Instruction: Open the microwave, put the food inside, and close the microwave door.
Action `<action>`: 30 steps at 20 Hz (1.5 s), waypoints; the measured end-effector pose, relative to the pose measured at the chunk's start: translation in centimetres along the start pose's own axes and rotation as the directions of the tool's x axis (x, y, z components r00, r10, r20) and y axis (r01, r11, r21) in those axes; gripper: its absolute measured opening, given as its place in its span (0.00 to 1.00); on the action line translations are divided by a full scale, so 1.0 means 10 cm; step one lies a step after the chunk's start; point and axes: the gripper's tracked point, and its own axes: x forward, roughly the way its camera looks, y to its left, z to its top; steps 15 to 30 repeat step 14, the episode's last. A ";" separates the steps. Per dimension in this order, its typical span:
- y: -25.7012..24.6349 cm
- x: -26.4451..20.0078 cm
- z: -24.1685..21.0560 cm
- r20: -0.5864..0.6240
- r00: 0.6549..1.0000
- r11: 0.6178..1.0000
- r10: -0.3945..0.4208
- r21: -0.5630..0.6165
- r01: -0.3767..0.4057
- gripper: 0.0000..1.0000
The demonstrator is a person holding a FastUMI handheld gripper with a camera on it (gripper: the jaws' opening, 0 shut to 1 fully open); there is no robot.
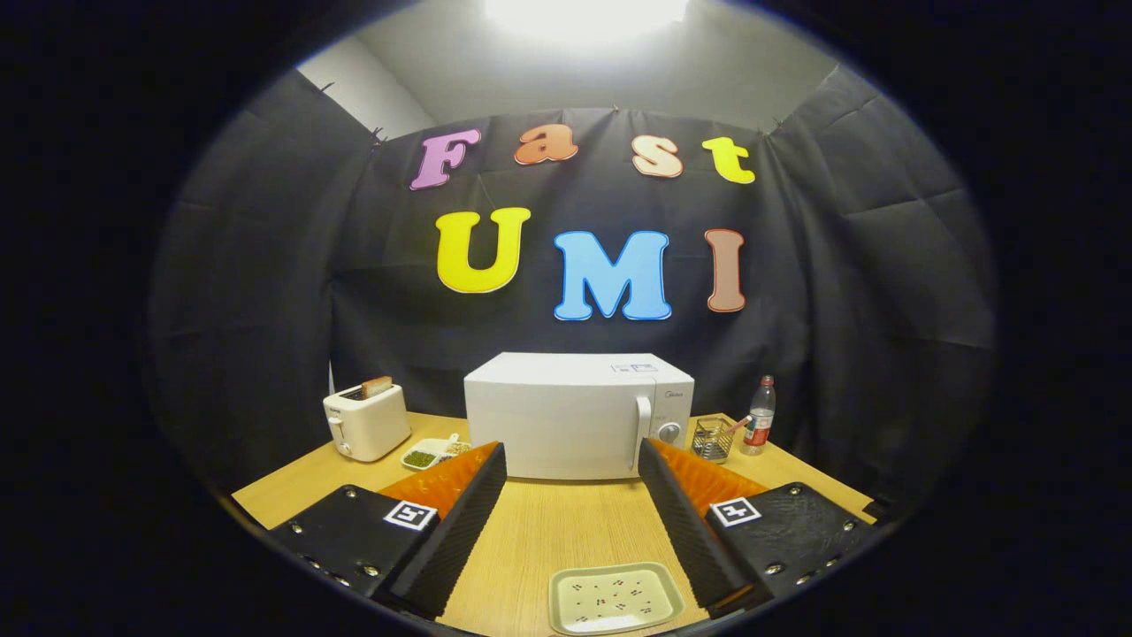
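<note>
A: While the gripper (pixel 572 460) sits low in the frame, how do its fingers stand?

B: Spread wide, nothing between them but bare wooden table (pixel 548 531). Left finger (pixel 460 522) at lower left of centre, right finger (pixel 694 522) at lower right. Neither touches anything.

A: The microwave?

B: White microwave (pixel 579 414), centre of frame, beyond the fingertips, door closed. Vertical handle (pixel 643 429) on its right part, a round knob (pixel 669 433) just right of that.

A: And the food?

B: Pale green tray (pixel 615 599) at bottom centre, lying flat on the table between the fingers, nearer the right one, apart from both. Small dark specks on it; too small to tell what they are.

A: Anything else on the table?

B: Left of the microwave, mid-left of frame: a white toaster (pixel 366 421) with a slice of toast (pixel 377 386) standing out of the top. Just beside it, toward the microwave, a small white dish (pixel 428 455) holding something green. Right of the microwave: a clear glass (pixel 712 439) with a thin item leaning in it, then a plastic bottle (pixel 760 416) upright, with a red cap
</note>
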 end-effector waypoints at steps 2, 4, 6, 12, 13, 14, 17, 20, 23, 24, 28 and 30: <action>0.01 -0.07 0.04 0.009 1.000 1.000 0.011 0.004 -0.012 0.97; 0.05 -0.13 0.09 0.024 0.999 1.000 0.026 0.008 -0.026 0.97; 0.07 -0.20 0.11 0.035 0.999 0.999 0.034 -0.009 -0.034 0.97; 0.17 -0.32 0.18 0.048 0.997 0.998 0.052 -0.027 -0.051 0.97; 0.17 -0.32 0.20 0.051 0.997 0.998 0.050 -0.026 -0.049 0.97; 0.17 -0.33 0.22 0.054 0.997 0.999 0.048 -0.027 -0.047 0.97; 0.17 -0.33 0.22 0.054 0.997 0.999 0.048 -0.027 -0.047 0.97; 0.17 -0.33 0.22 0.054 0.997 0.999 0.048 -0.027 -0.047 0.97; 0.17 -0.33 0.22 0.054 0.997 0.999 0.048 -0.027 -0.047 0.97; 0.17 -0.33 0.22 0.054 0.997 0.999 0.048 -0.027 -0.047 0.97; 0.17 -0.33 0.22 0.054 0.997 0.999 0.048 -0.027 -0.047 0.97; 0.17 -0.33 0.22 0.054 0.997 0.999 0.048 -0.027 -0.047 0.97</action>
